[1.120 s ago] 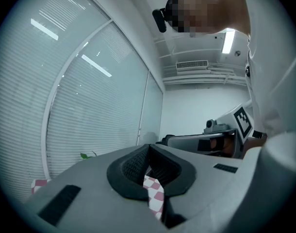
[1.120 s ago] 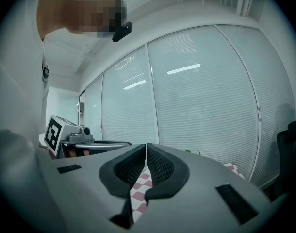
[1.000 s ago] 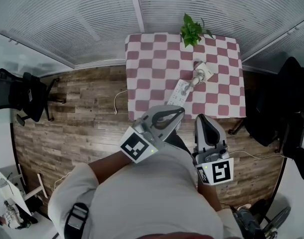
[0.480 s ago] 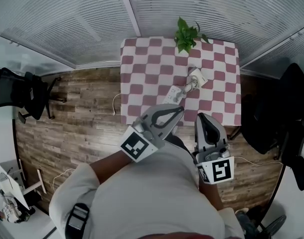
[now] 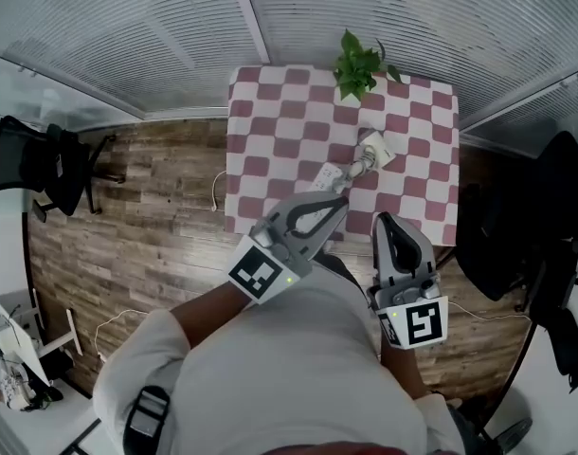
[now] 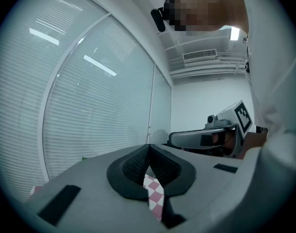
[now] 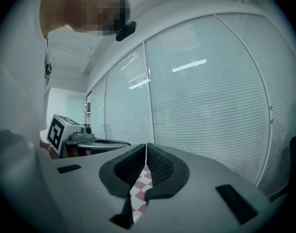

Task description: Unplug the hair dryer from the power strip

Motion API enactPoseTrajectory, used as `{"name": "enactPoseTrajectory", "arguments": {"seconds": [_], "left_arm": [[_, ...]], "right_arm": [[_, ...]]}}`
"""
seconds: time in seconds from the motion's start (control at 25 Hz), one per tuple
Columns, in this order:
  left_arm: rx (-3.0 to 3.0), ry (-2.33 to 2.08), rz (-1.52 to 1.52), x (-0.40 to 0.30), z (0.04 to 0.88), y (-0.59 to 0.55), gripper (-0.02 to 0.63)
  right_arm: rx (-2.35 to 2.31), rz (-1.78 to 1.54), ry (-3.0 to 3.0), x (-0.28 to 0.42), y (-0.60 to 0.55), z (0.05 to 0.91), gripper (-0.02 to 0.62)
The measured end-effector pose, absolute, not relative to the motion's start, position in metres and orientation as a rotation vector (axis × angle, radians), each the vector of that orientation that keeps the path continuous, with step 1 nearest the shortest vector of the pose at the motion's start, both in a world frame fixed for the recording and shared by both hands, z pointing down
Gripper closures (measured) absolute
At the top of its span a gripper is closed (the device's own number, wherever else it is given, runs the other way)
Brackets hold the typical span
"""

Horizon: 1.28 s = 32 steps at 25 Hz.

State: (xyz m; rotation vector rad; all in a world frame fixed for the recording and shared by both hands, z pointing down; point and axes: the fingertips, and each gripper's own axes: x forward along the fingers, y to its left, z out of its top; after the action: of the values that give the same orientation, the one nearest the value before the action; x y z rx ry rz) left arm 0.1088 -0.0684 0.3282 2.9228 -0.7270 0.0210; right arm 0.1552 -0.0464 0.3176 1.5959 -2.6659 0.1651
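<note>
The left gripper (image 5: pixel 342 203) and right gripper (image 5: pixel 384 219) are both pressed together, empty, by the checkered table's (image 5: pixel 270 112) near edge. The hair dryer (image 5: pixel 372 146) lies there, against the power strip (image 5: pixel 324 178).

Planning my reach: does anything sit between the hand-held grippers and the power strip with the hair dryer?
Nothing visible does. The left hand-held gripper and right hand-held gripper, both shut and empty, face the power strip and hair dryer over bare checked cloth; the plant stands beyond them.

Cloth tablecloth (image 5: pixel 270 131), matt wood floor (image 5: pixel 137 207)
</note>
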Motion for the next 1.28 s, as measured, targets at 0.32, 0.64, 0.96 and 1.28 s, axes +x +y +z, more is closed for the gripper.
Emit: {"name": "enactPoseTrajectory", "arguments": {"seconds": [0.32, 0.64, 0.96, 1.28], "left_arm": [[2.968, -0.658, 0.127, 0.099, 0.344, -0.082, 0.575], [2.954, -0.592, 0.249, 0.097, 0.385, -0.091, 0.576], [2.9, -0.574, 0.39, 0.091, 0.444, -0.093, 0.576], [2.841, -0.544, 0.555, 0.087, 0.508, -0.093, 0.575]], "right_arm": [[1.618, 0.161, -2.626, 0.147, -0.062, 0.329, 0.561], [1.572, 0.244, -2.578, 0.132, -0.073, 0.372, 0.561], [1.54, 0.365, -2.506, 0.127, -0.078, 0.436, 0.551], [1.42, 0.397, -2.358, 0.121, -0.084, 0.514, 0.477]]}}
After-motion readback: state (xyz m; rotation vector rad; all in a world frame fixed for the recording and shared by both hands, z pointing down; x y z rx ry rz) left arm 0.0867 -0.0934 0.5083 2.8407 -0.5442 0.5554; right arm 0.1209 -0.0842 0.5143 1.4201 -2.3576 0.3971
